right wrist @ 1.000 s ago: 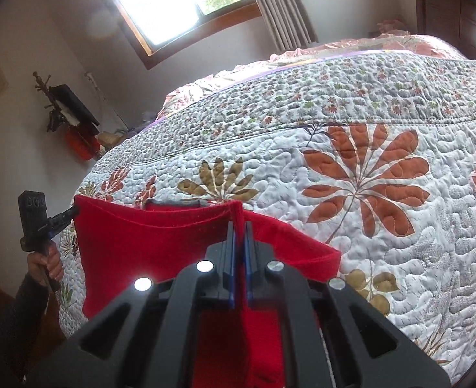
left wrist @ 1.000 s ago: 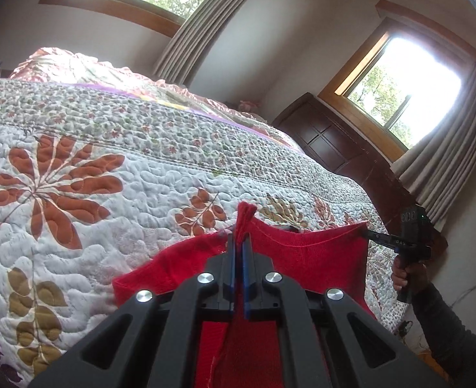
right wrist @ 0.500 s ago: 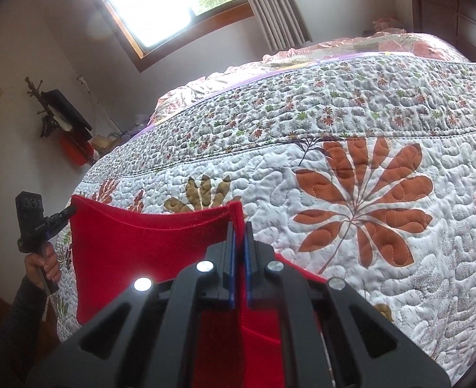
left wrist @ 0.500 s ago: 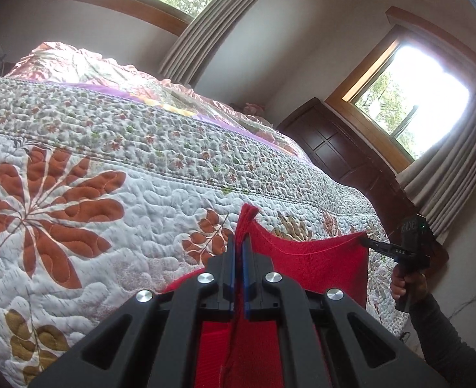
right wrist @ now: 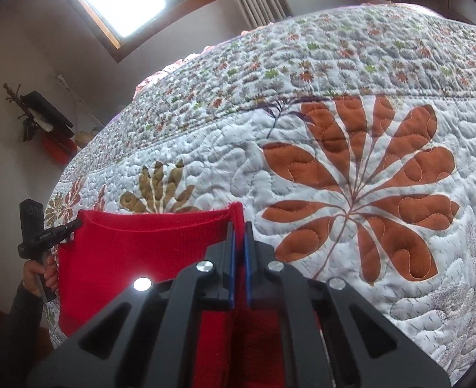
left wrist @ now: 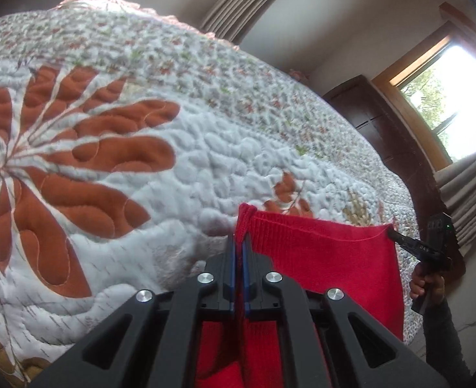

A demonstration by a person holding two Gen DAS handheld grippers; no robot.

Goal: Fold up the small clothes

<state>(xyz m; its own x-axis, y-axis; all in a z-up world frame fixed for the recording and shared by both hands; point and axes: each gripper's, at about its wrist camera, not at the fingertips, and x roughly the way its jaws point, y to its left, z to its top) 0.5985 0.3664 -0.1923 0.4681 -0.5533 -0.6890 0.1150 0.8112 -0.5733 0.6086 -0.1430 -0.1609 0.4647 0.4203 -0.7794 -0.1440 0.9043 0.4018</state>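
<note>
A red knit garment point(left wrist: 328, 255) hangs stretched between both grippers above the quilted bed point(left wrist: 189, 168). My left gripper point(left wrist: 238, 242) is shut on one top corner of it, and the ribbed edge pokes up between the blue pads. In the right wrist view the same red garment point(right wrist: 134, 249) spreads leftward, with my right gripper point(right wrist: 239, 229) shut on the other top corner. Each view shows the opposite gripper at the far corner: the right one point(left wrist: 396, 236) held by a hand, the left one point(right wrist: 73, 224) likewise. The garment's lower part drops out of sight behind the gripper bodies.
The floral quilt point(right wrist: 351, 168) covers the whole bed. A dark wooden cabinet point(left wrist: 386, 129) stands under a curtained window point(left wrist: 458, 97) past the bed. A wall rack with dark and red items point(right wrist: 44, 123) hangs on the other side. The person's sleeve point(left wrist: 441, 339) is at right.
Both grippers have carried the stretched garment forward over the bed and tilted down toward the quilt. The quilt now fills more of both views. Both grips are unchanged.
</note>
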